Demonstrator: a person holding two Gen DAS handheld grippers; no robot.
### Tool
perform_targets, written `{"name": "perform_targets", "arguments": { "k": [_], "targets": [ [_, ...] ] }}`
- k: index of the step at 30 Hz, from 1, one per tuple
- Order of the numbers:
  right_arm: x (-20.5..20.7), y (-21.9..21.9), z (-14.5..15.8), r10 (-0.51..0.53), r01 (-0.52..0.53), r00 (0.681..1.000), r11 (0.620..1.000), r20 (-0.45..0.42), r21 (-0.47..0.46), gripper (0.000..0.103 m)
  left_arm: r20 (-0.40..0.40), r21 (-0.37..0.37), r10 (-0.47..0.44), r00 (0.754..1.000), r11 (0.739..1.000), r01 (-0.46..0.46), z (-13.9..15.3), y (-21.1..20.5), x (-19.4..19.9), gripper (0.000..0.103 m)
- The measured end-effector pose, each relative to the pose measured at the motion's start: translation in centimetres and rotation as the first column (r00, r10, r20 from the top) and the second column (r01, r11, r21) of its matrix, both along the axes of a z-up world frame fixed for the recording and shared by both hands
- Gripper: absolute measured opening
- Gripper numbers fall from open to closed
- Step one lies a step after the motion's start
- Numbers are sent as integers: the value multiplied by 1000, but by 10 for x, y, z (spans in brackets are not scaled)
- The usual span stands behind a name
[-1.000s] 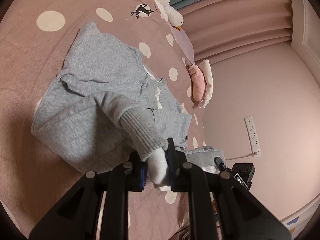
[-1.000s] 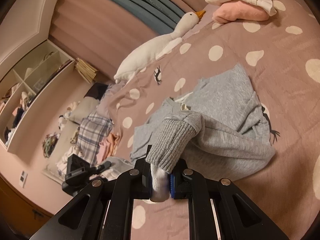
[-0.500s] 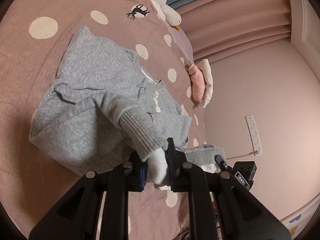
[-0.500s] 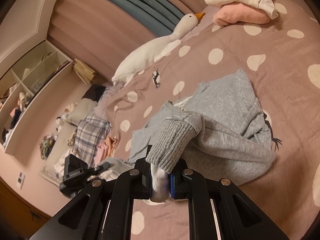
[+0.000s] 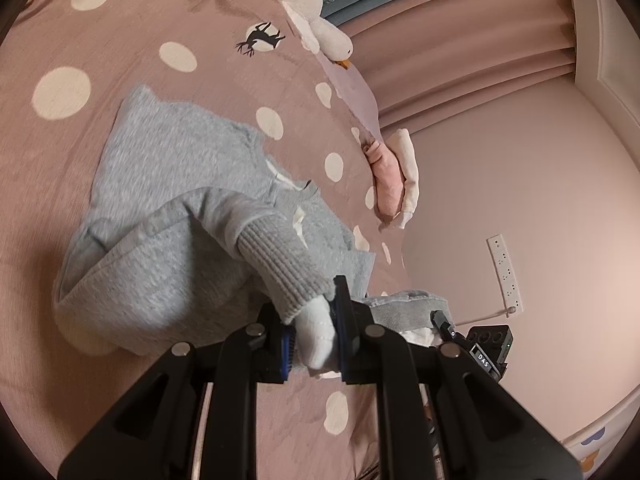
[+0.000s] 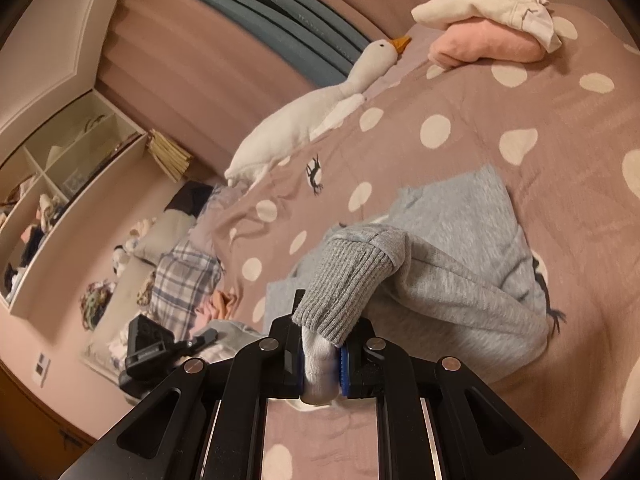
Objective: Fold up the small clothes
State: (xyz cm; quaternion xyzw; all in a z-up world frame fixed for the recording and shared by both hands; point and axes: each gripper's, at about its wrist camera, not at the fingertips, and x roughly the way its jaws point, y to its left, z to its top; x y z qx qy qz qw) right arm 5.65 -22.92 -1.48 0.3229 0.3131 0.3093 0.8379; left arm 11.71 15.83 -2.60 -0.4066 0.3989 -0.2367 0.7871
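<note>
A small grey sweatshirt (image 5: 168, 208) lies on the pink dotted bedspread (image 5: 80, 32); it also shows in the right wrist view (image 6: 460, 240). My left gripper (image 5: 314, 332) is shut on a ribbed grey cuff with white lining (image 5: 288, 268), lifted above the body of the garment. My right gripper (image 6: 320, 364) is shut on the other ribbed cuff (image 6: 344, 284), also lifted. Both sleeves stretch from the garment toward the jaws.
A white goose plush (image 6: 320, 108) lies at the head of the bed. Folded pink and cream clothes (image 6: 492, 36) are stacked near the bed's far edge. More clothes (image 6: 184, 284) are piled off the bed's side. A wall with a power strip (image 5: 506, 272) is at the right.
Both grippers have drawn the cuffs further over the garment, folding the sleeves and lower part across it. The sweatshirt looks more bunched.
</note>
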Motion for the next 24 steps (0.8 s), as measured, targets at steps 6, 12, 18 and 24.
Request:
{"name": "perform_targets", "arguments": {
  "k": [6, 12, 18, 24],
  "targets": [
    [26, -1, 7, -15, 15, 1000, 1000, 6, -2, 14, 8, 19, 3, 1000, 1000, -4, 6, -2, 29, 14],
    [57, 1, 12, -34, 34, 999, 999, 16, -9, 14, 9, 30, 19, 1000, 999, -19, 7, 1, 60, 14],
    [88, 7, 8, -47, 47, 999, 999, 0, -20, 14, -22, 32, 68, 997, 997, -67, -8, 13, 91, 14],
    [119, 9, -9, -68, 65, 996, 997, -60, -50, 14, -89, 67, 103, 991, 993, -97, -32, 19, 123, 14]
  ]
}}
